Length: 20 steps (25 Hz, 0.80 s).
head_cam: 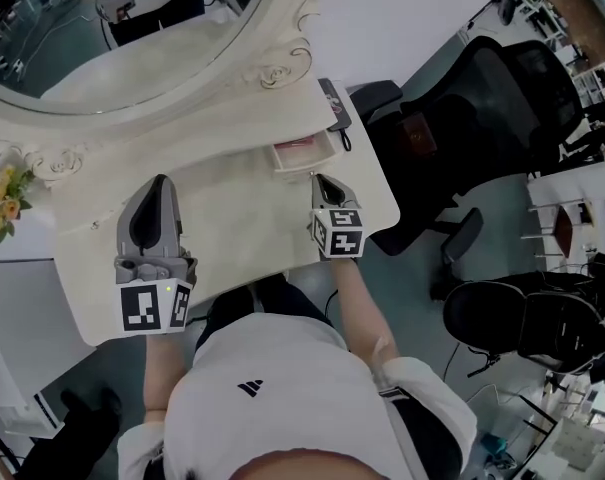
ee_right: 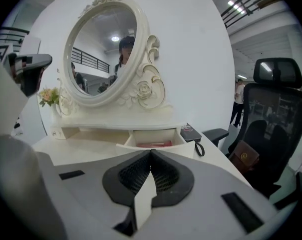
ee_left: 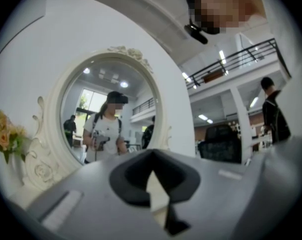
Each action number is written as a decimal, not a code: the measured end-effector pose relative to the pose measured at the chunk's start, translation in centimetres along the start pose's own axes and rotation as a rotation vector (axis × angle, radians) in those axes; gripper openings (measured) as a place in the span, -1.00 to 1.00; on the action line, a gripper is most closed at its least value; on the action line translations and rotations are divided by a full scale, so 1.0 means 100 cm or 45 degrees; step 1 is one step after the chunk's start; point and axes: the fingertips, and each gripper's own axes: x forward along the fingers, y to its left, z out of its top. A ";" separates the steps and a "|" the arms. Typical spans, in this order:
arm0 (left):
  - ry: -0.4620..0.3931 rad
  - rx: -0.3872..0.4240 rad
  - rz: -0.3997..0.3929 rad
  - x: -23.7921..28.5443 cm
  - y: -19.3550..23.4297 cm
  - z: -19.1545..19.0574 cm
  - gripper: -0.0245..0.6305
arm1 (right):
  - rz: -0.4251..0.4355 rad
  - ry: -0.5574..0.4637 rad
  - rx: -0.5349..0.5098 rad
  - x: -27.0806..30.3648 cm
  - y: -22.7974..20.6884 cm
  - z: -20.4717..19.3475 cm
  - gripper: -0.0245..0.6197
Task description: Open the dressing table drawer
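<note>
Nearest, the person: seated or standing at the front edge of the worktop (head_cam: 232, 233), in a white top, with one tool in each hand.
Left hand-held gripper (head_cam: 160, 180): over the left part of the worktop and pointing level toward the mirror. Its jaws are pressed together with nothing between them, as its own view shows (ee_left: 151, 154). It is well apart from the drawer.
Right hand-held gripper (head_cam: 320, 178): over the right part of the worktop and tilted downward, with its tip just short of the drawer front. Its jaws are closed on each other and empty in its own view (ee_right: 151, 151). It appears clear of the drawer rather than touching it.
Drawer (head_cam: 304, 154): the small right-hand drawer under the mirror shelf stands pulled out toward the person. Its inside is open to view (ee_right: 153, 140).
Drawer contents: a flat reddish item (ee_right: 151, 144) lies inside; what it is I cannot tell.
Dark pouch (head_cam: 334, 106): on the right rear of the worktop, just beside the drawer, with its strap hanging over the edge.
Mirror (head_cam: 132, 38): oval, in a carved white frame, behind the drawer.
Flowers (head_cam: 2, 196): at the far left of the table.
Office chair (head_cam: 482, 98): black, on the floor to the right of the table.
Progress: the opening looks done, since the drawer is out and neither tool holds it. Whether it has reached full travel cannot be judged. Probably little is left beyond drawing the right tool away.
</note>
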 end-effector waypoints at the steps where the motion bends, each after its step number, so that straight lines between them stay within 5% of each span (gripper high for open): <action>1: -0.004 -0.001 -0.009 0.000 -0.001 0.001 -0.90 | 0.004 -0.019 0.008 -0.004 0.002 0.004 -0.92; 20: -0.036 -0.016 -0.147 -0.008 -0.001 0.009 -0.90 | -0.045 -0.366 -0.005 -0.080 0.043 0.075 -0.92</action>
